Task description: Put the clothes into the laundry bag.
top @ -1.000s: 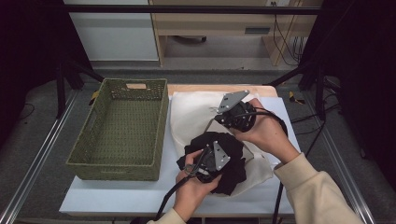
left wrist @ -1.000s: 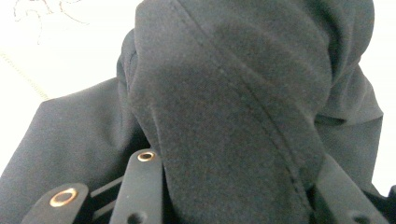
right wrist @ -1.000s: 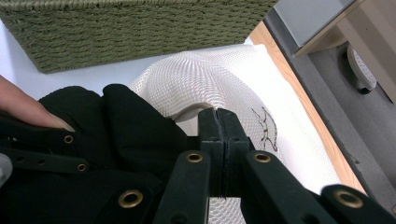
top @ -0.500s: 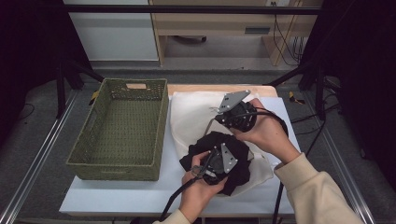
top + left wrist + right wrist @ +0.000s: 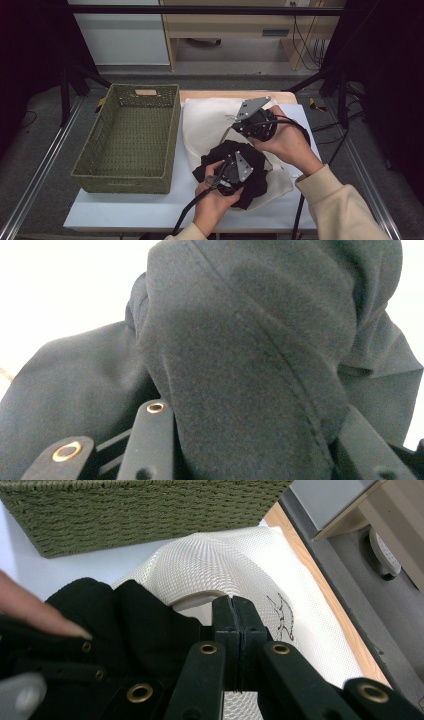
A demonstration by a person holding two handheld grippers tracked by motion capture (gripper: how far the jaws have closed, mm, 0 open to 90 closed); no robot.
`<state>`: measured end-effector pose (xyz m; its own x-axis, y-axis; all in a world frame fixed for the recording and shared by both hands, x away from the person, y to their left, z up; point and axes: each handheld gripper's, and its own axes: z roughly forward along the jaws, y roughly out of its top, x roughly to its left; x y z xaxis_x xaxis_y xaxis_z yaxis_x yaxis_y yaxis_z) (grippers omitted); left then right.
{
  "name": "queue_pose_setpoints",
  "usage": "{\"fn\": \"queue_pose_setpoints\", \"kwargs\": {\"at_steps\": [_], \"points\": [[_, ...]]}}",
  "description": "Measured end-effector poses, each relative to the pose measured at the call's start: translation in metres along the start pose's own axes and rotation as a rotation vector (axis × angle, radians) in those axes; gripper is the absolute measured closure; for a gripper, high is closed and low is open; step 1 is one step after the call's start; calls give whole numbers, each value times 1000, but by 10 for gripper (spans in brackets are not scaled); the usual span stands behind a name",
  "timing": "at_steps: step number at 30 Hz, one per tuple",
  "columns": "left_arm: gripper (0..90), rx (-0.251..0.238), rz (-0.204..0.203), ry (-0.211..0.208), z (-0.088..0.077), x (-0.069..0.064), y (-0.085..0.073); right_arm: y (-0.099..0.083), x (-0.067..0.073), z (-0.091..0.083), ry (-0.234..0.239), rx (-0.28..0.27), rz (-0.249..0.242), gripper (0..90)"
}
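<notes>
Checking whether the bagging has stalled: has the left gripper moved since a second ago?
Yes, slightly: the left gripper, shut on the black cloth, has drifted right, away from the green basket.

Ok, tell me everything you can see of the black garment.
The black garment is soft, matte cloth with stitched seams, bunched in a crumpled heap, not spread flat. It lies on the near part of a white mesh bag on the table, right of the green woven basket. The left gripper has a thick fold of it between its fingers, clamped. The right gripper, beside the heap, is shut on the bag's mesh edge, holding it up.
</notes>
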<state>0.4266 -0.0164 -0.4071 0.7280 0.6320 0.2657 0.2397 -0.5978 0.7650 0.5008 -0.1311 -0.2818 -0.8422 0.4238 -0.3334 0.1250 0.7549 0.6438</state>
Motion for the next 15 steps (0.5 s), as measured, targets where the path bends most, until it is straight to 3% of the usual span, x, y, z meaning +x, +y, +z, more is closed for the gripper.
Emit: {"fn": "queue_pose_setpoints", "kwargs": {"at_steps": [9,15], "points": [[594,12,-46,34,9,18,-5,3,5,0,6,2,-11,900],[594,18,-34,56,15,17,-2,6,7,2,11,2,-19,900]]}}
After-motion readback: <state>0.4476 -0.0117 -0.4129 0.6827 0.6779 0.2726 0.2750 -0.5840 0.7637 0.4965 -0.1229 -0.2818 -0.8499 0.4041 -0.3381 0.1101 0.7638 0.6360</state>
